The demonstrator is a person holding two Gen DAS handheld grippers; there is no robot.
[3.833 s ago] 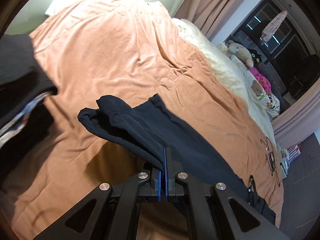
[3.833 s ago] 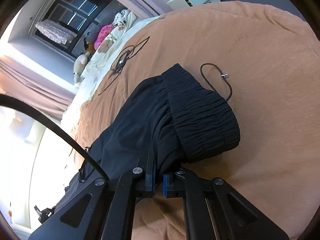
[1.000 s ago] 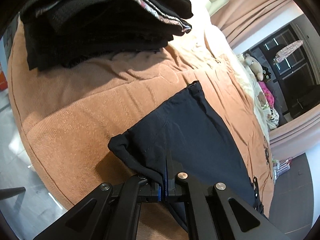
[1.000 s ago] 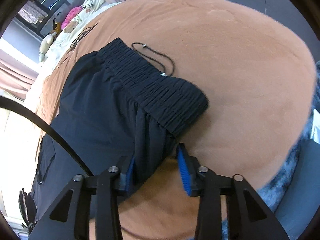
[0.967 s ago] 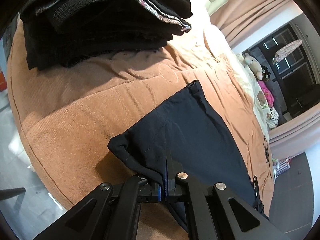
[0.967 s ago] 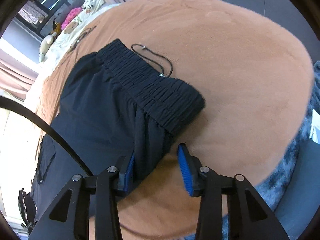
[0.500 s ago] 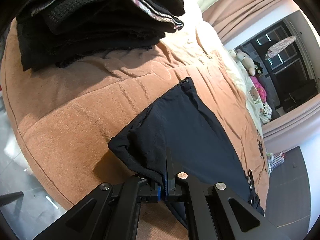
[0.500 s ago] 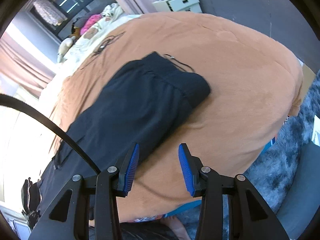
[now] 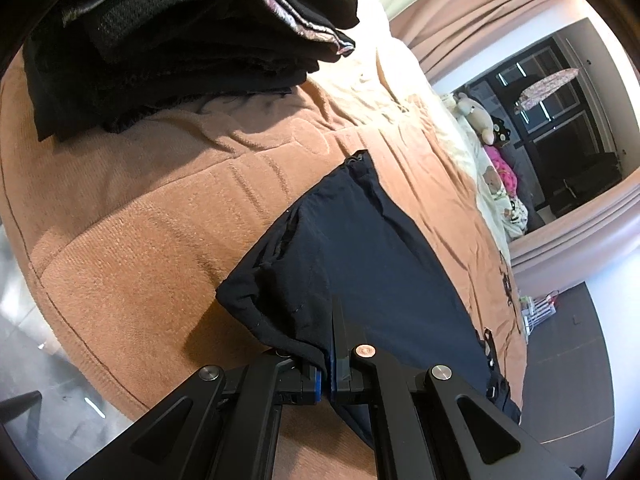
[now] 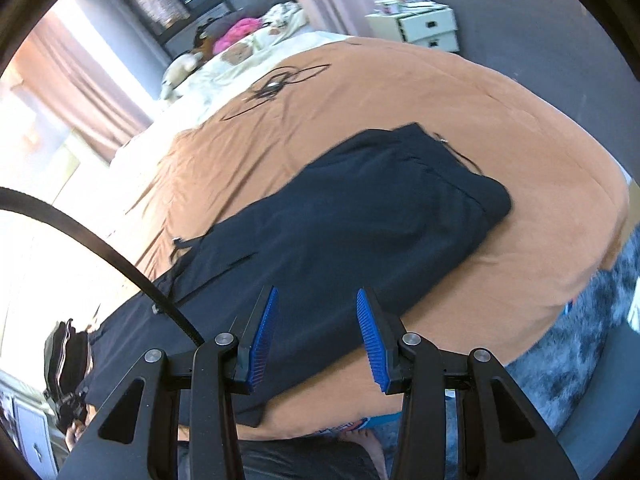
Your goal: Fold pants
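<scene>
Dark navy pants [image 10: 360, 216] lie stretched across an orange blanket [image 10: 400, 80] on a bed, their elastic waistband [image 10: 480, 184] at the right end with a thin drawstring beside it. In the left wrist view the leg end of the pants [image 9: 352, 248] is bunched at the near edge, and my left gripper [image 9: 330, 344] is shut on that cloth. My right gripper [image 10: 316, 308] hovers open above the pants' near edge, its blue pads [image 10: 370, 328] apart with nothing pinched between them.
A stack of folded dark clothes [image 9: 168, 32] sits on the bed's left end. Plush toys [image 9: 480, 120] and cream bedding lie at the far side; a tangle of black cable [image 10: 276, 84] rests on the blanket. A white drawer unit [image 10: 420, 28] stands beyond the bed. A grey shaggy rug [image 10: 580, 344] is below.
My right gripper has let go of the waistband and pulled up and back from the pants, which now lie flat. The left gripper keeps its hold in place.
</scene>
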